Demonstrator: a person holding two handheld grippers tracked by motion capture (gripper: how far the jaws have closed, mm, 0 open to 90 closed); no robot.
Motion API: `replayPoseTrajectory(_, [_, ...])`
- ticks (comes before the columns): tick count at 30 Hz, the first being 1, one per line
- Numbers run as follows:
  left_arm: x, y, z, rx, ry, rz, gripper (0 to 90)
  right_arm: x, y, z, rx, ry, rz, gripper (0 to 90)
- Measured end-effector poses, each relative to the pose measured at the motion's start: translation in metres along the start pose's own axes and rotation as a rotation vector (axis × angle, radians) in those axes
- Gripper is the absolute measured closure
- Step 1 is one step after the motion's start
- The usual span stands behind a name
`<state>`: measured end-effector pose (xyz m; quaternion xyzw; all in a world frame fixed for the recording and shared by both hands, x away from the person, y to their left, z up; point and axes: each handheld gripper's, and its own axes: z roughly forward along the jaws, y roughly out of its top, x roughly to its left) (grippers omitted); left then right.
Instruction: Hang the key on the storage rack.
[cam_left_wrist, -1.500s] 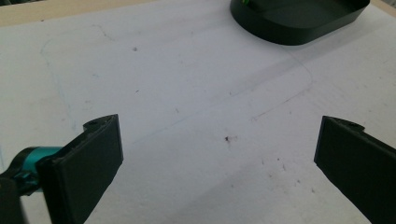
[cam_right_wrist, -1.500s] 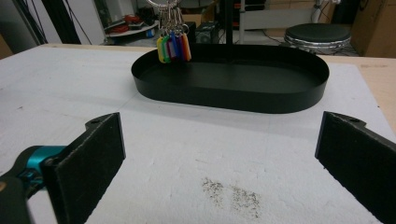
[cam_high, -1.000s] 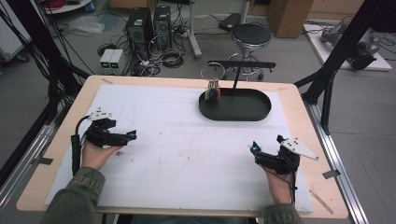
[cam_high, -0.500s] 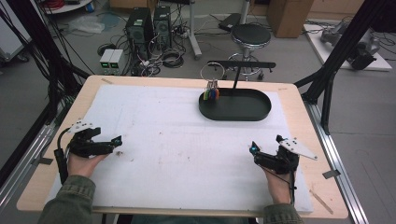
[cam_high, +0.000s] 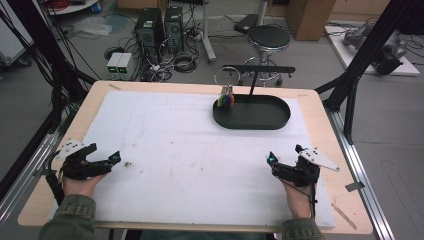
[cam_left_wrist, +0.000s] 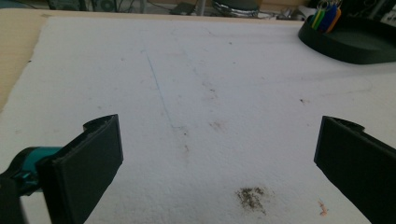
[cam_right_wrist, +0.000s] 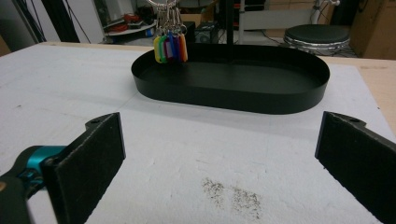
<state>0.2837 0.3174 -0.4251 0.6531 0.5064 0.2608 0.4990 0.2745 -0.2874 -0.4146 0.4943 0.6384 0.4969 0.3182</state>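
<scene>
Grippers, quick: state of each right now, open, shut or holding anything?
Left gripper: open, jaws wide apart, holding nothing, over the white foam mat.
Right gripper: open, jaws wide apart, holding nothing, facing the black oval tray.

— Where are your tongs sitting?

— My left gripper is low at the near left corner of the white mat, its grey plate toward the mat's edge. My right gripper is over the near right part, cable running along my wrist. They're well apart, both pointing up the table.

— Holding anything?

— Nothing between the jaws of either; from above I can't tell how wide they stand.

— And ahead of you?

— A black oval tray at the far right of the mat. A thin post stands in it with a crossbar, and coloured key tags hang at the tray's left end.
</scene>
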Motion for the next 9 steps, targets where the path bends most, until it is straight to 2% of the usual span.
replayPoseTrajectory(5, [0.004, -0.004, -0.009, -0.022, 0.007, -0.022, 1.7, 0.000, 0.000, 0.001, 0.002, 0.001, -0.006, 0.5])
replayPoseTrajectory(9, [0.007, -0.005, -0.016, -0.063, 0.016, -0.032, 1.7, 0.001, 0.000, 0.002, 0.003, 0.003, -0.007, 0.5])
